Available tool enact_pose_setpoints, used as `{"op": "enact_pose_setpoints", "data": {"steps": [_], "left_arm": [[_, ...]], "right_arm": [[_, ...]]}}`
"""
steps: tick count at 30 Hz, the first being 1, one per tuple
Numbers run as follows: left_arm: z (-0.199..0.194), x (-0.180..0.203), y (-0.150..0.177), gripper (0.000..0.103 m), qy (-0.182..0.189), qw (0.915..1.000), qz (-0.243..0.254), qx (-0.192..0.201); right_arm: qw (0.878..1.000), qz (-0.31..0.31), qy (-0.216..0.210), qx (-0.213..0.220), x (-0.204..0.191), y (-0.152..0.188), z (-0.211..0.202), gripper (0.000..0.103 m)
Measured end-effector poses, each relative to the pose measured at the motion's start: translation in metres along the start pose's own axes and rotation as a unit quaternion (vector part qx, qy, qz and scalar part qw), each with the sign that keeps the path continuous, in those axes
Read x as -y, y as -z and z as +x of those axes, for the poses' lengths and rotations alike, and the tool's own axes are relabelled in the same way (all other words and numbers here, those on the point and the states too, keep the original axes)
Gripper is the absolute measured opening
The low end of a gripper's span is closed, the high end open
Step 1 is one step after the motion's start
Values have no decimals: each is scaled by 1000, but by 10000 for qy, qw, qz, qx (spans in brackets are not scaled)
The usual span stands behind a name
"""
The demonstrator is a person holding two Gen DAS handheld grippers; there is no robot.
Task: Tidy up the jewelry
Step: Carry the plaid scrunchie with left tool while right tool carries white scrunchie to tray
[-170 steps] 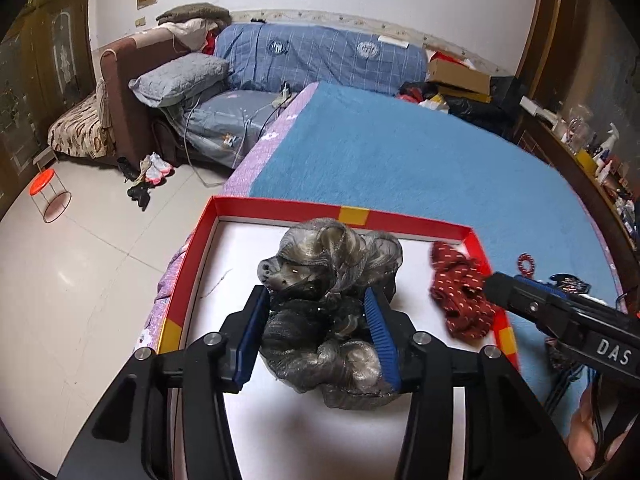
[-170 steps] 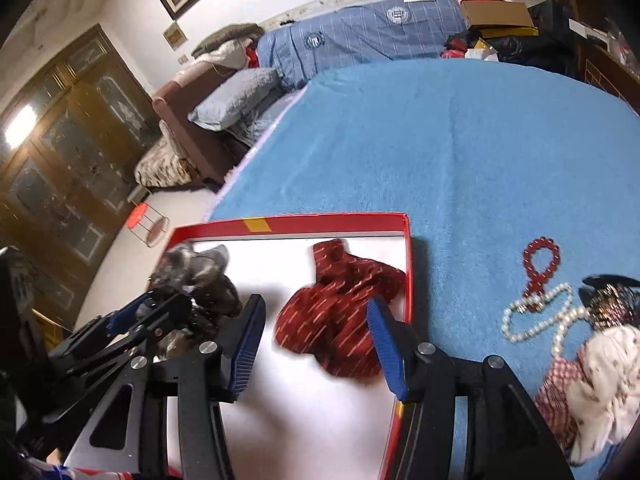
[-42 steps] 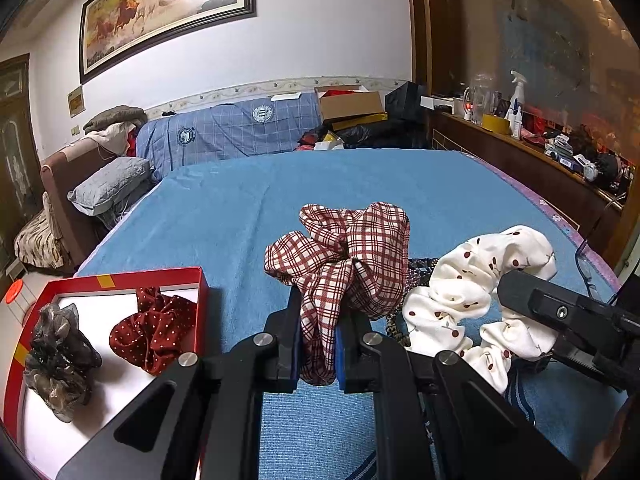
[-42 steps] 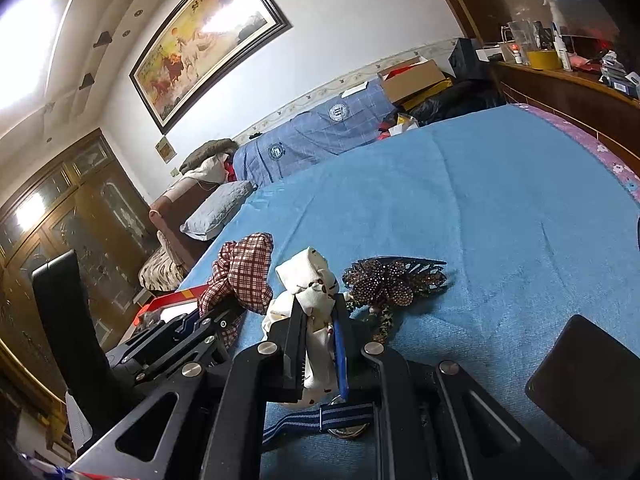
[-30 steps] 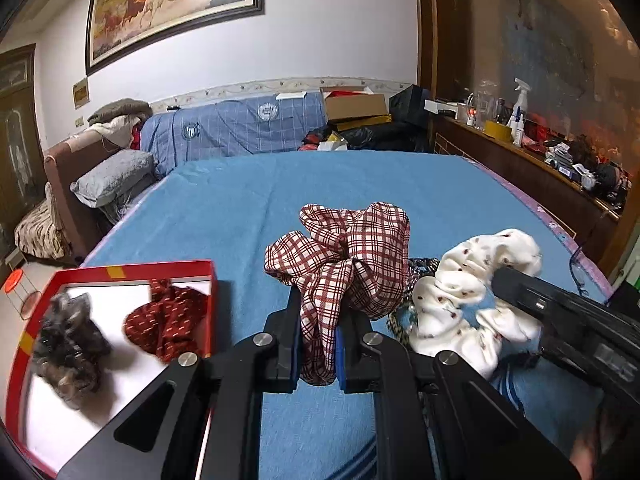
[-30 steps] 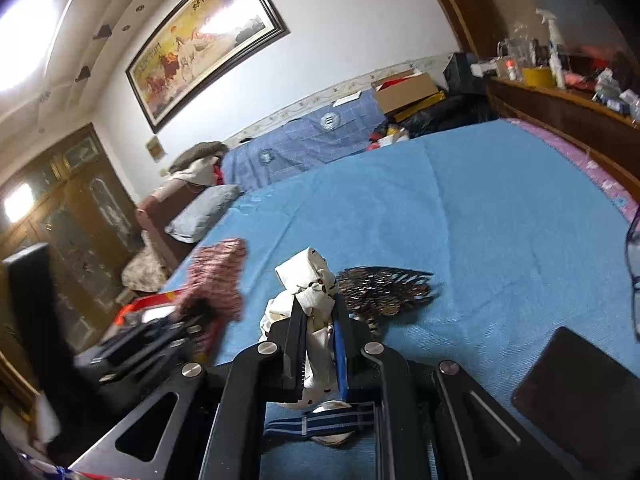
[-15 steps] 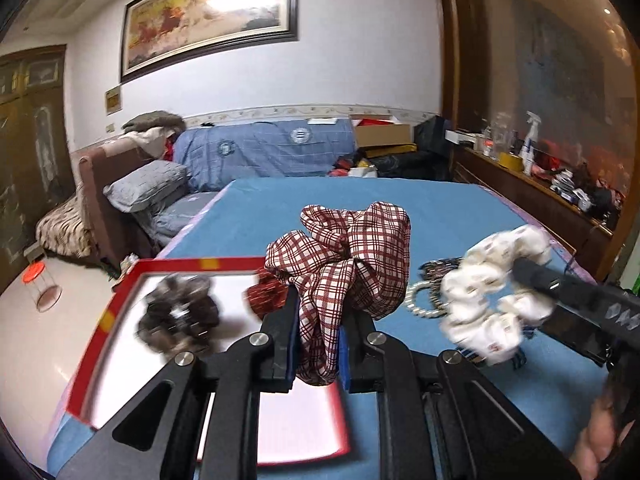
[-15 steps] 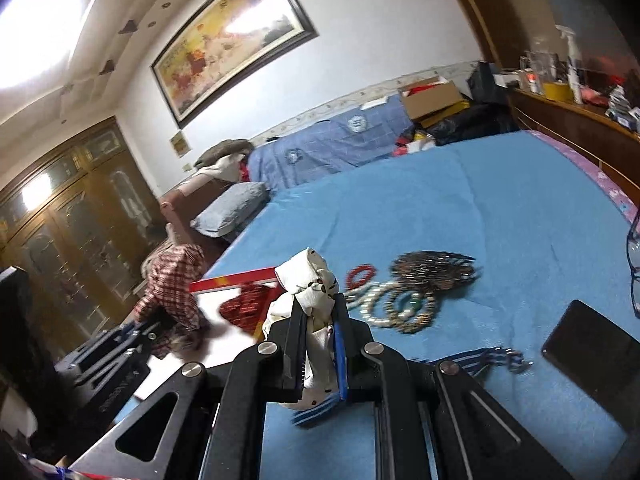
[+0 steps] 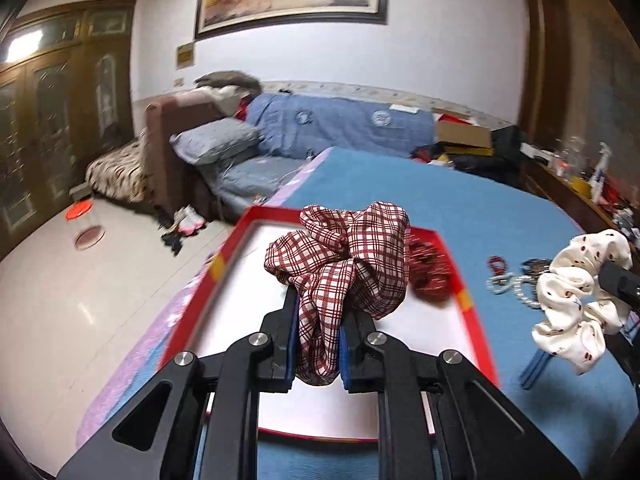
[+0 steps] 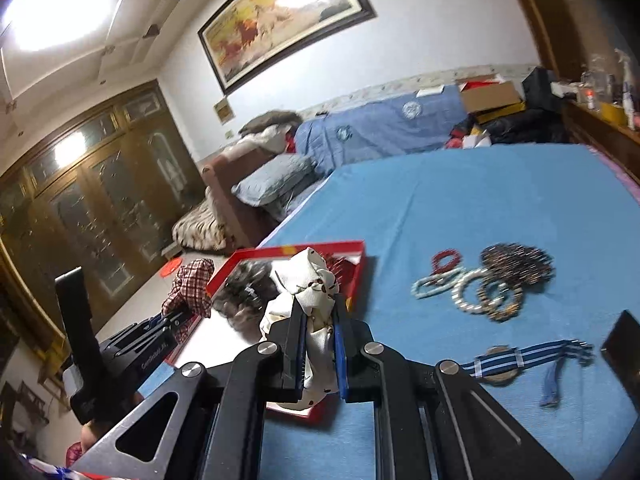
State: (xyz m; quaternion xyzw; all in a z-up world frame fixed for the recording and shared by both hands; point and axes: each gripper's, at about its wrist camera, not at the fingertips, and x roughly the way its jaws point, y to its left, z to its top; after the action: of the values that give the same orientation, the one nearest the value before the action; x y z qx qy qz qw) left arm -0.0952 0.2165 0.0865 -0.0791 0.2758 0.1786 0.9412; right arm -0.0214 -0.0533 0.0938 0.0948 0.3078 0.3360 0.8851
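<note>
The left gripper (image 9: 318, 332) pinches a red checked scrunchie (image 9: 344, 256) above the red tray (image 9: 454, 264). The right gripper (image 10: 319, 340) pinches a white spotted scrunchie (image 10: 306, 280) near the tray's edge. Bead bracelets (image 10: 472, 284) and a striped watch (image 10: 500, 364) lie beside it on the blue bed (image 10: 480, 200).

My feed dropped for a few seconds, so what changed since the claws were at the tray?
Both claws let go of the grey and dark red scrunchies, left them in the tray, and took new ones: left claw the plaid scrunchie, right claw the white scrunchie, carried back toward the tray. Bracelets stayed on the bed.
</note>
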Motion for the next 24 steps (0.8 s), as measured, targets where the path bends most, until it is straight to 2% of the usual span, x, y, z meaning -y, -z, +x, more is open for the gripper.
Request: {"op": "enact_pose_setpoints", "data": {"steps": [12, 24], "left_arm": [[39, -30, 11, 15, -93, 9982, -228, -552], [62, -37, -1, 15, -186, 9960, -206, -850]], "right_arm": [[9979, -1, -184, -622, -23, -3, 69, 13], [9947, -183, -32, -1008, -44, -4, 121, 13]]}}
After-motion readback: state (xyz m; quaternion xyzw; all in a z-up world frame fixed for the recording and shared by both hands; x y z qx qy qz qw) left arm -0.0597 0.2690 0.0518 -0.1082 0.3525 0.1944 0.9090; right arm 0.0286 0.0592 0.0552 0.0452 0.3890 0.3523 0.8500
